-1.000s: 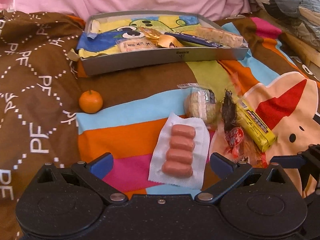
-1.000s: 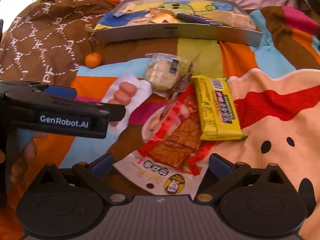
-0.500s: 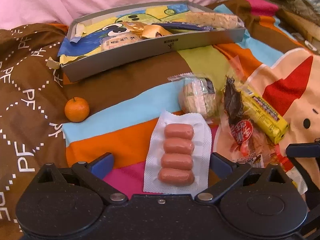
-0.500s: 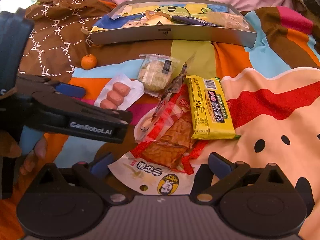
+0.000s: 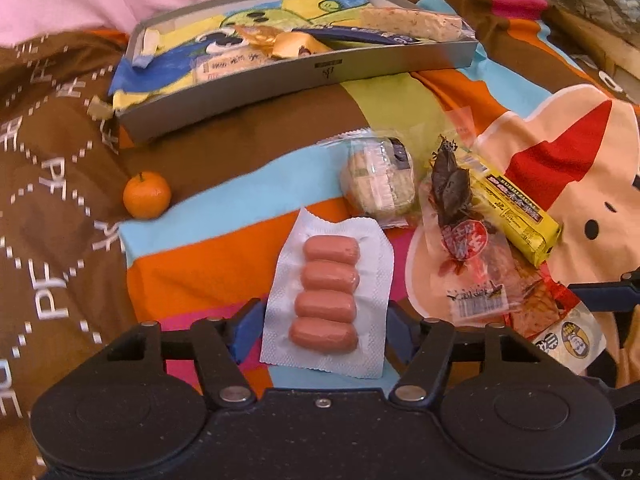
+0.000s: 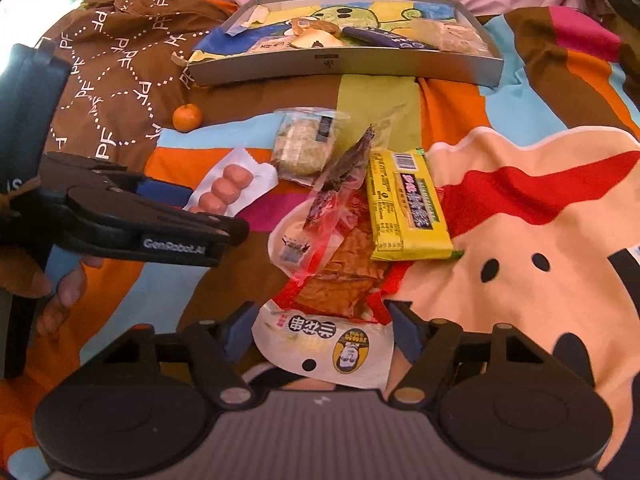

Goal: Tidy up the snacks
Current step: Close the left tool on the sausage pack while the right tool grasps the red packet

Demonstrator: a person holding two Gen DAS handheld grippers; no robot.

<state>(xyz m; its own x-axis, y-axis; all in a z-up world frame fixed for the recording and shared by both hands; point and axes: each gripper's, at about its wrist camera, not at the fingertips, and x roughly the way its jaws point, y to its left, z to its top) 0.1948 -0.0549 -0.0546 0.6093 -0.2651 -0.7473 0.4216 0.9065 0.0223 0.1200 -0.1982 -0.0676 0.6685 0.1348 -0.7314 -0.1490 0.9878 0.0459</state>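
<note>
Right at the near edge of the left wrist view, the left gripper is spread wide with the sausage pack sitting between its blue fingertips; the pads look to be just beside the pack's white edges, but actual contact can't be told. Nothing is clamped yet. Same story on the other side: the right gripper is held open around the near end of the white-and-red dried tofu packet, not squeezed shut on it.

Free room is mostly found to the left of the sausages, where bare orange and blue stripes of the blanket are seen, and far right on the cartoon face print. The middle is crowded: a clear packet with dark dried stuff is draped over the tofu packet, a yellow bar wrapper is lying right against both, and a wrapped round cake is set just behind the sausages. A small mandarin is parked well apart to the left.

Farther back, the shallow grey box is lying with its long wall facing the grippers. Inside it can be seen a pale labelled wrapper, a gold foil sweet, a dark blue bar and a pale speckled bar, bunched toward the middle and right, so the left part of the cartoon lining is left uncovered.
</note>
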